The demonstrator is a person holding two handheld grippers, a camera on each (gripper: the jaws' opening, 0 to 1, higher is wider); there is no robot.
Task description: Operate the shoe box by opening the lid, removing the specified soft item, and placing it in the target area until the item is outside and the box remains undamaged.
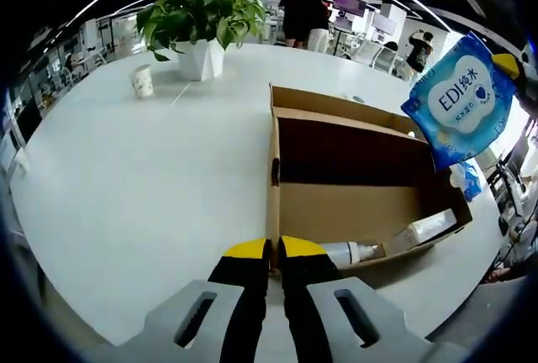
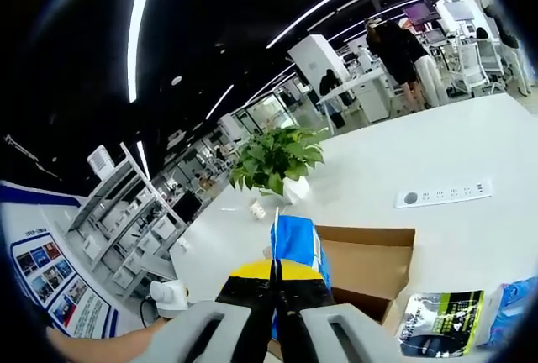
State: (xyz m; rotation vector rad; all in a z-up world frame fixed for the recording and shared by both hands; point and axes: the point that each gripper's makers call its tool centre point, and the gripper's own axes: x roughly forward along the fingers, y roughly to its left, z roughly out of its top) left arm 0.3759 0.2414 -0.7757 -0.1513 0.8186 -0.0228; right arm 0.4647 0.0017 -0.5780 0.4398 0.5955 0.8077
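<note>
In the left gripper view, the left gripper [image 1: 275,249] rises from the bottom centre with its yellow-tipped jaws pressed together on the near corner edge of the open cardboard shoe box [image 1: 353,203], which fills the middle and right of the frame on the white desk [image 1: 143,186]. Inside the box, along its lower wall, lie a clear spray bottle [image 1: 351,253] and a pale tube-like item [image 1: 424,230]. At the upper right, above the box, a blue wet-wipes pack [image 1: 461,98] marked "EDI" hangs in the air, with a yellow tip of the other gripper at its top corner. Further off, in the upper left, stand a potted plant [image 1: 202,18] and a paper cup [image 1: 142,81]. In the right gripper view, the right gripper [image 2: 276,275] at the bottom centre has its jaws closed on the edge of the blue wet-wipes pack [image 2: 296,245], holding it upright over the shoe box [image 2: 370,266] at centre right. A dark printed packet [image 2: 439,319] lies on the desk [image 2: 420,153] at the lower right, a power strip [image 2: 444,193] sits further up, and the potted plant [image 2: 277,161] stands at centre.
</note>
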